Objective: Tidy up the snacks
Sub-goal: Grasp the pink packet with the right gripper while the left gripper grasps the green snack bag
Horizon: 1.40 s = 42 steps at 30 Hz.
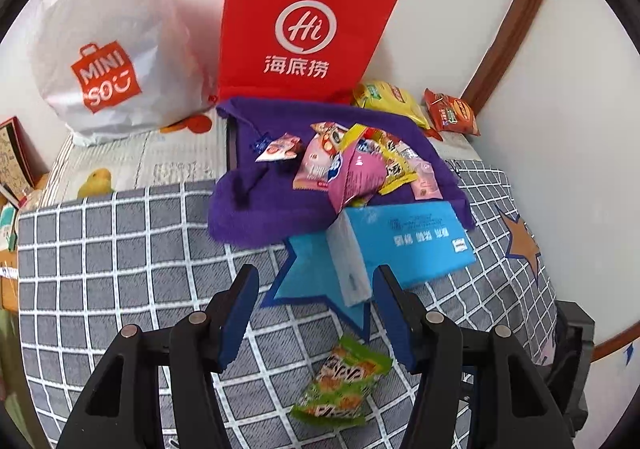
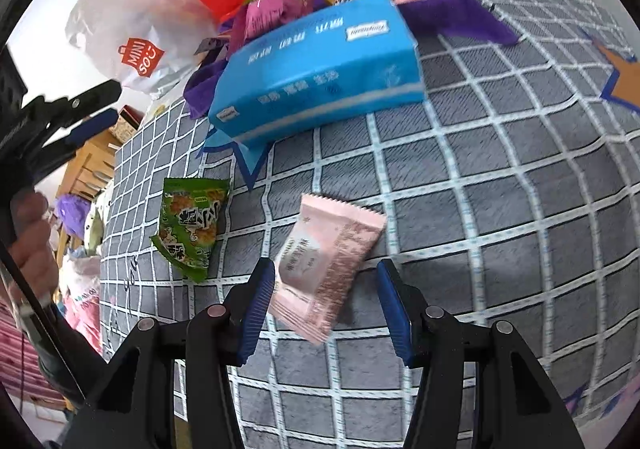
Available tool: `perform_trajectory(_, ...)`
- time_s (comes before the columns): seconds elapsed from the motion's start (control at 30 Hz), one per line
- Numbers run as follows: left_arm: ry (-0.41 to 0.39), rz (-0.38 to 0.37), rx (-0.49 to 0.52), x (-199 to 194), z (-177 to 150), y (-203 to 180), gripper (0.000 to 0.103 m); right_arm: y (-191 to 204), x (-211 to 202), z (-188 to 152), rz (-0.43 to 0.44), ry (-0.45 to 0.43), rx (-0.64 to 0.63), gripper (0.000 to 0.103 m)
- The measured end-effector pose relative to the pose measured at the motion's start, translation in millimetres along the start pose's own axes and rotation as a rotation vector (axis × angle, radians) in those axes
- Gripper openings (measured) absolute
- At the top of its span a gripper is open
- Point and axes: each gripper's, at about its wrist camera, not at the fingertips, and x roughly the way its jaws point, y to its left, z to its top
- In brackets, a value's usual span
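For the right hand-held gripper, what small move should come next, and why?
Probably close the right hand-held gripper on the pink packet. The packet lies on the checked cover between the open jaws, near the left pad, not yet pinched. The green packet lies apart, so it should not be caught.

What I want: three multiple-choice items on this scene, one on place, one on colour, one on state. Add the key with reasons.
1. The blue tissue pack lies: A in a drawer; B on the checked cover beside the purple cloth; C on the floor.
2. The packet between the right gripper fingers is: A green; B orange; C pink.
3. The left gripper is: A open, empty; B shut on a packet; C shut on the tissue pack.
Key: B, it rests at the cloth's near edge; C, its wrapper is pink; A, its fingers stand apart with nothing gripped.
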Motion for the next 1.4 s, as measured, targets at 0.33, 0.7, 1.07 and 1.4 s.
perform_trajectory(0.33,0.059,-0.031,-0.049,25.1,-13.6,9.1,0.057,24.0,14.8,8.0,-0.087,-0.017,-0.043,0.056)
perform_trajectory(0.7,0.043,-0.097,0.020,10.9,-32.8,2.1,0.058,20.5,10.0,4.9,-0.145,-0.066,-0.174,0.038)
perform_trajectory(1.07,0.082,-0.126,0.097,37.1,-78.3,-14.5,0.060,-41.1,-15.6,27.5,-0.269,-0.182,-0.154,0.034)
perform_trajectory(1.4,0.120,-0.006,0.180,63.2,-104.2,-29.8,0.058,-56.4,-3.3,40.6,-0.237,-0.215,-0.203,0.041)
